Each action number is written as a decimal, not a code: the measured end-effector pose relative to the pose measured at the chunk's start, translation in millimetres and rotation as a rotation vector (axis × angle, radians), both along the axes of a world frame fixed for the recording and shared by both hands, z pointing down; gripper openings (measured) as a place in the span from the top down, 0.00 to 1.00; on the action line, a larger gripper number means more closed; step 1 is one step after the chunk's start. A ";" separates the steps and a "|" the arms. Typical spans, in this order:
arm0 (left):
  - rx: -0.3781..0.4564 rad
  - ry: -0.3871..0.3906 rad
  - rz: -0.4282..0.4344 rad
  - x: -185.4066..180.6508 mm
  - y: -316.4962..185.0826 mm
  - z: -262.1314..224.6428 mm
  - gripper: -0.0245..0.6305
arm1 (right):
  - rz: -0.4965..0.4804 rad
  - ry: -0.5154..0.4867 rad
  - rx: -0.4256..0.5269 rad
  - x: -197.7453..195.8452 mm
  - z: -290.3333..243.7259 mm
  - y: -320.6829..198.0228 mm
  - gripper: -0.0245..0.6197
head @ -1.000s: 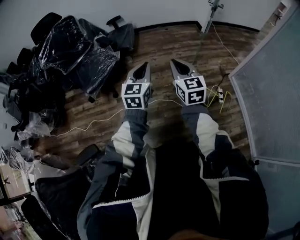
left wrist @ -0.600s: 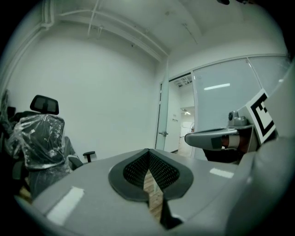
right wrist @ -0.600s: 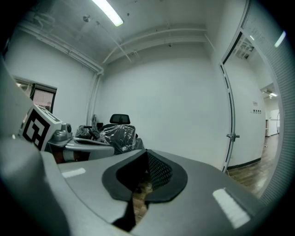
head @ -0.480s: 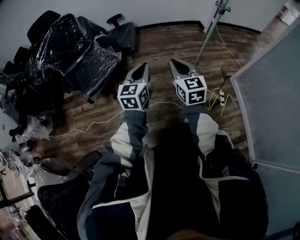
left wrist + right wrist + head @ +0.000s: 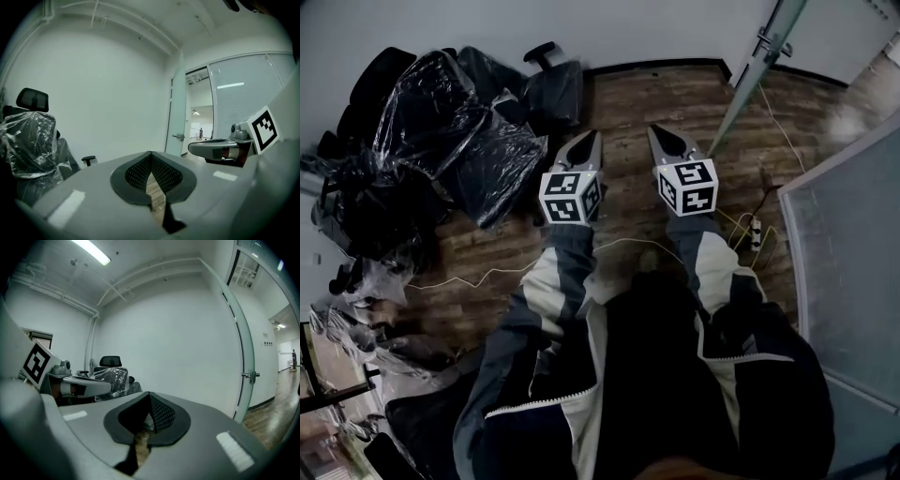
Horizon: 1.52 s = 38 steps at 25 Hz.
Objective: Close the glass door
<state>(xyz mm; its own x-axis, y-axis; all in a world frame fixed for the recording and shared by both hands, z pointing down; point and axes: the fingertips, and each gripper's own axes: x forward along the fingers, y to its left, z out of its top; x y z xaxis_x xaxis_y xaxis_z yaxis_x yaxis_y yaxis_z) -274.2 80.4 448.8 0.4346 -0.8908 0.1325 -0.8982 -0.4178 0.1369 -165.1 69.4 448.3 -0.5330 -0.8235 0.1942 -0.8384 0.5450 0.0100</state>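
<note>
The fingers of both grippers are pressed together and carry nothing. On the left gripper (image 5: 150,154) we see only a sliver of floor through the slot behind the meeting tips, and the right gripper (image 5: 149,394) looks the same. Both point forward, side by side and slightly downward, over bare wooden floor (image 5: 628,94).

The glass door (image 5: 244,333) stands open ahead of the right fingers and off to their right, well apart from them and turned nearly edge-on to us. Its lever handle (image 5: 251,375) sits on that near edge, a little above the line of the fingertips.

We judge the door heavy and rigid, a leaf that swings as one piece rather than flexing. Its smooth pane would let closed tips slide, and a knock from them could chip it. The handle looks like the place to take hold. It is metal, seems slim enough for opened jaws, and probably lies far from the hinges, so a gentle pull or push there should carry the leaf round. Failing that, a flat push just beside the handle would serve.

The plastic-wrapped office chairs (image 5: 459,122) crowd the floor left of the left fingers, well clear of the door. To the right of the right fingers, a power strip (image 5: 756,234) with its yellow lead lies on the floor near the door's foot, and a frosted partition (image 5: 848,253) closes that side. The white wall (image 5: 609,28) bounds the room ahead of both tips. The floor between the fingertips and the door looks open.
</note>
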 end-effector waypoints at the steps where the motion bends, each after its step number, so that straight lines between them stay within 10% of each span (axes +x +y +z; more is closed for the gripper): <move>1: 0.001 -0.001 -0.001 5.9 -19.5 -1.8 0.95 | -0.008 0.003 0.002 3.6 -2.6 -20.9 0.95; 16: -0.008 -0.012 0.119 94.1 -252.1 -4.5 0.95 | 0.131 0.021 0.007 103.0 -18.9 -240.4 0.95; 27: 0.007 -0.001 0.413 134.4 -478.1 -27.6 0.95 | 0.437 0.029 -0.014 136.3 -33.4 -423.2 0.95; 38: -0.026 0.016 0.650 210.5 -558.5 -13.9 0.95 | 0.665 0.036 -0.037 200.4 -22.7 -484.1 0.95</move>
<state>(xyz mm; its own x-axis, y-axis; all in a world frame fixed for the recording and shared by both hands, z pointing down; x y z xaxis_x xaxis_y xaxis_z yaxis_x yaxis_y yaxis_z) -63.7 -478.1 435.0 0.8862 -0.4418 0.1397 -0.4608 -0.8719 0.1656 35.3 -414.7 425.6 0.0931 -0.9670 0.2371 -0.9956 -0.0872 0.0352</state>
